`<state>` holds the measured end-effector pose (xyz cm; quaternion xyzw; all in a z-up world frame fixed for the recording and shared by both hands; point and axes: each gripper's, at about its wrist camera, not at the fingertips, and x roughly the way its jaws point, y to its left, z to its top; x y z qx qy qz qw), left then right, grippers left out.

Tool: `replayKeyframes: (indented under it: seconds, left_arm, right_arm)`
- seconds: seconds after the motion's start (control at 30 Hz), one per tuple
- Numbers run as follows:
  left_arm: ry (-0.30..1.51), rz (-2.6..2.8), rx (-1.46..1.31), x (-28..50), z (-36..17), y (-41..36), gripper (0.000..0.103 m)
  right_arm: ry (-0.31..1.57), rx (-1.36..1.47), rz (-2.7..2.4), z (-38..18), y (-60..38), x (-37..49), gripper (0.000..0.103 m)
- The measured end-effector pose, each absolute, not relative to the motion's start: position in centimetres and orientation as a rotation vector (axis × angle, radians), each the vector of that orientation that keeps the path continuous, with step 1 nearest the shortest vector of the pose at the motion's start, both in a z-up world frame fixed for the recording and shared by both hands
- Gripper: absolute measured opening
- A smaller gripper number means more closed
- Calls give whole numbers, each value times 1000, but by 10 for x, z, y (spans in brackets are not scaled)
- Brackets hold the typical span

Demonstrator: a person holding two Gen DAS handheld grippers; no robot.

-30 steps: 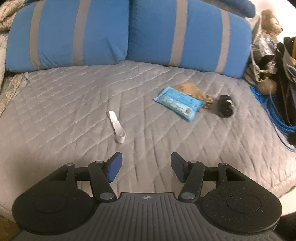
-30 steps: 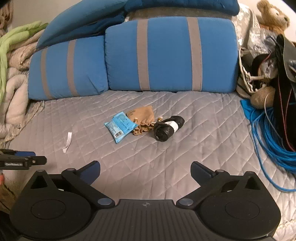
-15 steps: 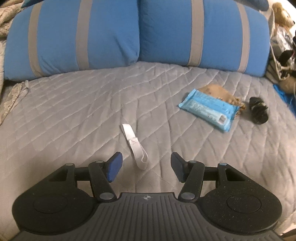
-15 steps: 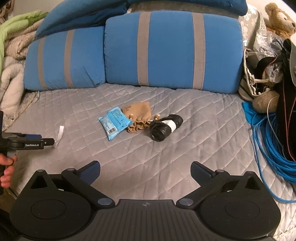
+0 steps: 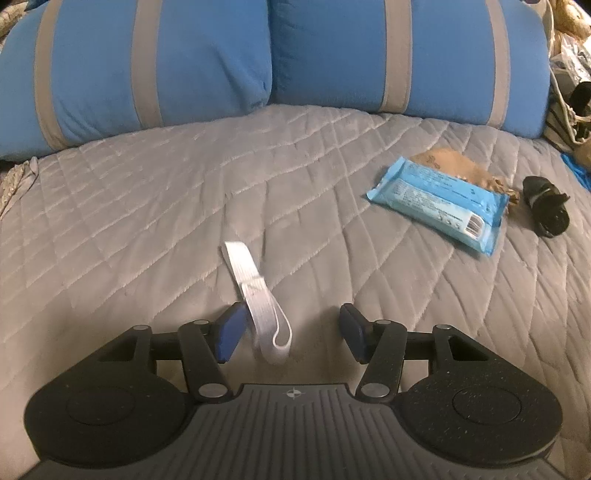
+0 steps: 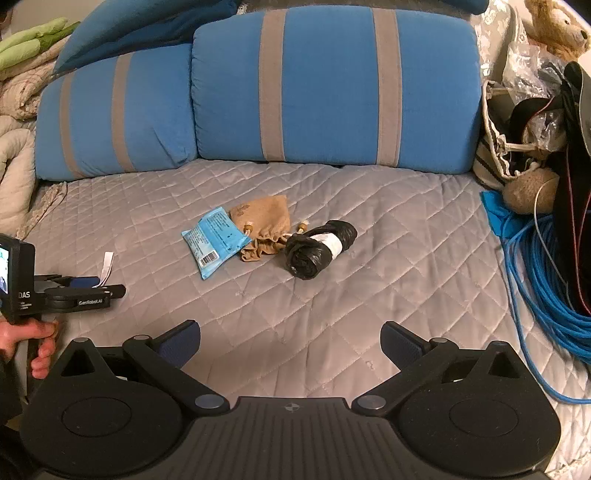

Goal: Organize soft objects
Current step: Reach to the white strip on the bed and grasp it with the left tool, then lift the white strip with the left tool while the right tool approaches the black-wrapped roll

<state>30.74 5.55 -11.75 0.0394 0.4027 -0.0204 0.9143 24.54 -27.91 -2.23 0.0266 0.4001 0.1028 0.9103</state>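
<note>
A white elastic strap lies on the grey quilted bed. Its near loop end sits between the open fingers of my left gripper, close to the left finger. The strap also shows in the right wrist view, beside the left gripper. A blue wipes pack, a tan drawstring pouch and a black bag roll lie together mid-bed. My right gripper is open and empty above the bed's front part.
Two blue pillows with grey stripes stand along the back. A coiled blue cable, bags and a teddy bear crowd the right side. Folded blankets are piled at the left.
My left gripper has moved forward and left to the white strap, which now lies between its fingers. The right gripper has drifted slightly closer to the bed.
</note>
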Motion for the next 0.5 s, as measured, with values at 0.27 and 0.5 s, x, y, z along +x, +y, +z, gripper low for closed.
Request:
replayKeyframes:
  seconds: [0.27,0.5]
  left_arm:
    - [865,-18,19,309,-107,60,4]
    - [830,-65,-48,291,-67,59,3]
  right_arm:
    - [829,24,209,-25,-276,246,103]
    - [835,16,187,-29,-277,250,103]
